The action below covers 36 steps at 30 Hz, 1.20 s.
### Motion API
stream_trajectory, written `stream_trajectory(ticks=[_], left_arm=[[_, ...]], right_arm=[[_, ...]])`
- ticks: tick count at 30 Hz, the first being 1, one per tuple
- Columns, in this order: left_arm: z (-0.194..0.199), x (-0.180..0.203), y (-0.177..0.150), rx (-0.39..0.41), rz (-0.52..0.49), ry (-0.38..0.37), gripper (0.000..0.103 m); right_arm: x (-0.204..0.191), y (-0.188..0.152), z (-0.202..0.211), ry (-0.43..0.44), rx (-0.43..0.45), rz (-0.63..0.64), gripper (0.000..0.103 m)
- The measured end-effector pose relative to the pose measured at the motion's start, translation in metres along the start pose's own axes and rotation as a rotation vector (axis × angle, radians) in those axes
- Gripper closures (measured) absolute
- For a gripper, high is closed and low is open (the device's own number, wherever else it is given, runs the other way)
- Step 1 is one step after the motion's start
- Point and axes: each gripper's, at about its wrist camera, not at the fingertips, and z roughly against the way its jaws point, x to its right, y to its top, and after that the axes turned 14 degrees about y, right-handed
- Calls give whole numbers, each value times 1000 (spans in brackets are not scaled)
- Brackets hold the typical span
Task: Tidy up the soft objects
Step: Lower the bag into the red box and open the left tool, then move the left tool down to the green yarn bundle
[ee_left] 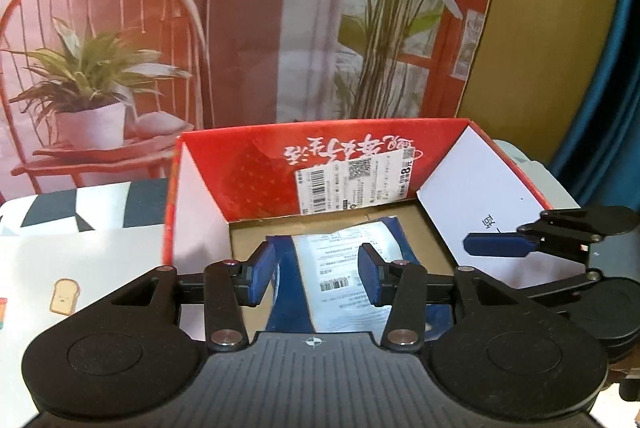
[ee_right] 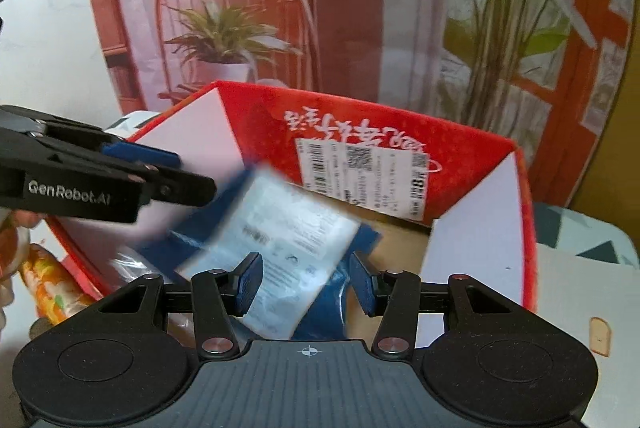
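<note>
Parcel in the box, both tongs poised over it

Left tongs (ee_left: 316, 274) stand apart and empty at the near edge of the red box (ee_left: 256, 164), the blue parcel (ee_left: 352, 268) lying on the box floor straight ahead, its long axis running away from them. Right tongs (ee_right: 306, 282), also apart and empty, hang over the parcel's near corner, seemingly the closer pair.

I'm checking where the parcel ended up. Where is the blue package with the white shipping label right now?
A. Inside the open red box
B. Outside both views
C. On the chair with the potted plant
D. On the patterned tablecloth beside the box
A: the blue package lies on the cardboard floor of the red box, enclosed by its flaps.
</note>
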Motion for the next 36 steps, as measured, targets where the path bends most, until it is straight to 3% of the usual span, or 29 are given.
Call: stream_trajectory(ticks=[6, 12, 21, 29, 36], left_arm=[[26, -12, -8, 32, 13, -10, 54], [69, -22, -27, 79, 45, 0, 54], [122, -33, -93, 47, 92, 5, 54], [141, -41, -163, -63, 158, -39, 55], [151, -34, -201, -112, 170, -45, 55]], right_arm=[[-5, -5, 20, 7, 41, -21, 58], [-21, -16, 57, -4, 155, -44, 58], [-62, -56, 103, 2, 252, -29, 58], [-97, -110, 113, 51, 205, -92, 58], [-127, -151, 115, 79, 138, -88, 58]])
